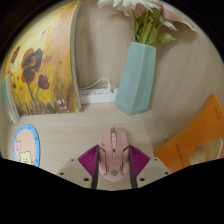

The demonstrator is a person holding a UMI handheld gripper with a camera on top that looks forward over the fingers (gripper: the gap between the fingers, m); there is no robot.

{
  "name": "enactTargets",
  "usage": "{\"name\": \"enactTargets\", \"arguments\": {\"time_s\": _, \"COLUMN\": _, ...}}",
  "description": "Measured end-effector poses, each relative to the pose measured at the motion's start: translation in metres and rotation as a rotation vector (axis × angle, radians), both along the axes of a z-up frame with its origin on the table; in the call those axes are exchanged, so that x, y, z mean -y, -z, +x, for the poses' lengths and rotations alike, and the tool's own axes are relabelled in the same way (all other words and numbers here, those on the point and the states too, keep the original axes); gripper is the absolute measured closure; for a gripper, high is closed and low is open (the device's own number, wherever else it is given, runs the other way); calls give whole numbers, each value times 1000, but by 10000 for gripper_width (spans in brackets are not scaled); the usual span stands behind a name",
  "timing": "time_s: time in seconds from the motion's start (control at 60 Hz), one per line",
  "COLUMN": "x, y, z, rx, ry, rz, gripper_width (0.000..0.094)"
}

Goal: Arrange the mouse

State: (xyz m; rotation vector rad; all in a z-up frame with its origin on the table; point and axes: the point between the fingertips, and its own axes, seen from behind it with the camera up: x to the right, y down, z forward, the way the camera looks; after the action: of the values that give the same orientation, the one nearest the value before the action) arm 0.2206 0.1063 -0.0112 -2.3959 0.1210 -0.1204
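The gripper held the pink mouse between its pads, jaws narrowed on its sides, at six o'clock below the teal vase. Carrying step judged underway; next move called for setting it down on the table.

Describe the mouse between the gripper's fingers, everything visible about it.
The mouse is pale pink with a smooth, plastic-looking shell, a centre seam dividing two buttons and a scroll wheel near its front. It points away from the camera toward the teal vase, lying flat on the light wooden table. It sits between the gripper fingers, whose magenta pads flank it closely; whether they press it is unclear.
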Motion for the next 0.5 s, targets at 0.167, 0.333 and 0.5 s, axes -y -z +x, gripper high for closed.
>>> {"name": "enactTargets", "arguments": {"time_s": 0.167, "x": -1, "y": -38, "z": -17, "rx": -37, "ry": 12, "rz": -7, "gripper_width": 523}}
{"name": "enactTargets", "arguments": {"time_s": 0.333, "x": -22, "y": -160, "z": -65, "rx": -20, "ry": -2, "rz": 182, "gripper_width": 522}}
{"name": "enactTargets", "arguments": {"time_s": 0.5, "x": -22, "y": -247, "z": -160, "rx": -18, "ry": -64, "rz": 319, "gripper_width": 523}}
